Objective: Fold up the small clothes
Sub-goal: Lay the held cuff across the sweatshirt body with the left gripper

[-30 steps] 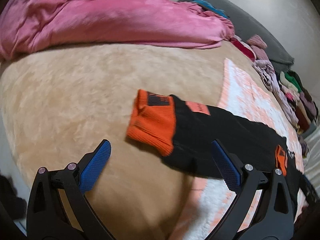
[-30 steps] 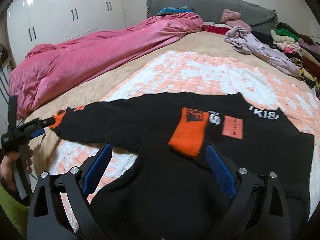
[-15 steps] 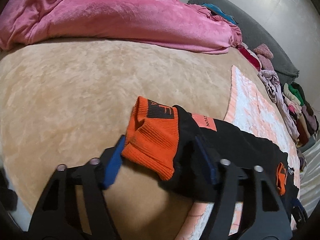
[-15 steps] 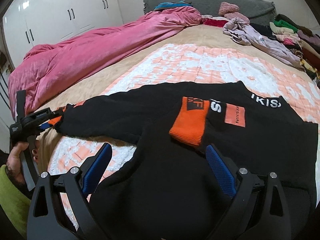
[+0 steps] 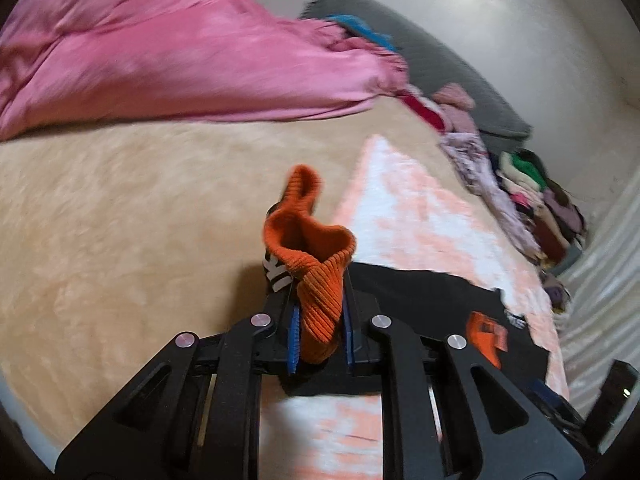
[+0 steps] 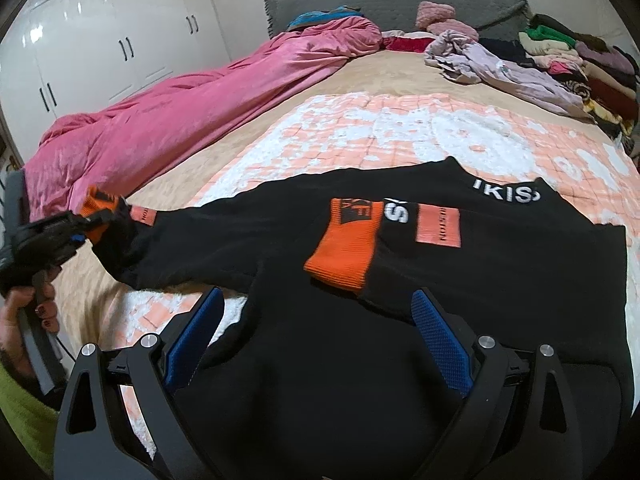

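Left gripper (image 5: 319, 334) clamped on black knit sweater's (image 6: 400, 340) ribbed orange cuff (image 5: 316, 280), lifted off beige plush bedspread (image 5: 120, 220); right gripper (image 6: 316, 340) apart above sweater's hem

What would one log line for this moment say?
left claw: shut on orange cuff | right claw: open over black sweater | sleeve lifted

The sweater (image 6: 400, 320) is black with white letters and a pale orange patch. Its cuffs are bright orange with ribs; one cuff (image 5: 316, 280) sits between blue pads (image 5: 295, 338), and the other cuff (image 6: 346, 246) has a black mark on it. The gripper frames are black with silver screws. The small blanket (image 6: 400, 128) is white with peach squares. The bed cover (image 5: 120, 220) is tan and fuzzy. The big quilt (image 6: 180, 108) is pink. The headboard (image 6: 400, 0) is grey. The cupboards (image 6: 100, 40) are shiny white with dark handles.
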The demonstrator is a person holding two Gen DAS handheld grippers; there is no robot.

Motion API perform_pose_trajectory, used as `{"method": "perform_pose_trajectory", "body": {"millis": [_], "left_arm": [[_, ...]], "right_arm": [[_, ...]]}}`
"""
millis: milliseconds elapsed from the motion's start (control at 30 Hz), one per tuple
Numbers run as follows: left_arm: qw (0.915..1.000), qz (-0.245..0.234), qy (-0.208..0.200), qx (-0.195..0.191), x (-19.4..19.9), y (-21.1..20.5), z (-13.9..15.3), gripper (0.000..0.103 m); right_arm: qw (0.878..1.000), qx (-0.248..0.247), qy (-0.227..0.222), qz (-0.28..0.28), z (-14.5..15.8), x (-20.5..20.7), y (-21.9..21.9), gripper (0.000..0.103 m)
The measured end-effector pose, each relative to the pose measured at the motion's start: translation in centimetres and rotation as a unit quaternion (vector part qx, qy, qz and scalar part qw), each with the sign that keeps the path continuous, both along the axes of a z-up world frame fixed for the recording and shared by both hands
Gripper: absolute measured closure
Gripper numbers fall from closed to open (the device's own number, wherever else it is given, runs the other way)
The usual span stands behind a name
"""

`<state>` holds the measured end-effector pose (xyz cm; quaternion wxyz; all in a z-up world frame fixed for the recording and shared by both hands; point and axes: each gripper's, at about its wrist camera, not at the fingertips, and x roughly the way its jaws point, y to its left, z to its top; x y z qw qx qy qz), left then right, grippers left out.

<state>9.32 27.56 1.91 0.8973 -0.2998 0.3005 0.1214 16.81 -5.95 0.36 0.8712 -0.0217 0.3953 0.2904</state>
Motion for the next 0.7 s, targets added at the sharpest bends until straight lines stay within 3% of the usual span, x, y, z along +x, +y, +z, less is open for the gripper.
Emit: {"method": "perform_pose_trajectory", "body": {"millis": [300,700], "left_arm": [[0.9938,-0.108,-0.022,0.016,3.8,-7.8,2.9,0.095],[0.9777,-0.206,0.025,0.03,8.1,-16.9,-0.6,0.095]], "right_arm": [[0.998,0.026,0.008,-0.051,0.4,1.0,-4.4,0.009],[0.992,0.046,0.023,-0.112,0.2,1.8,-10.4,0.009]]}}
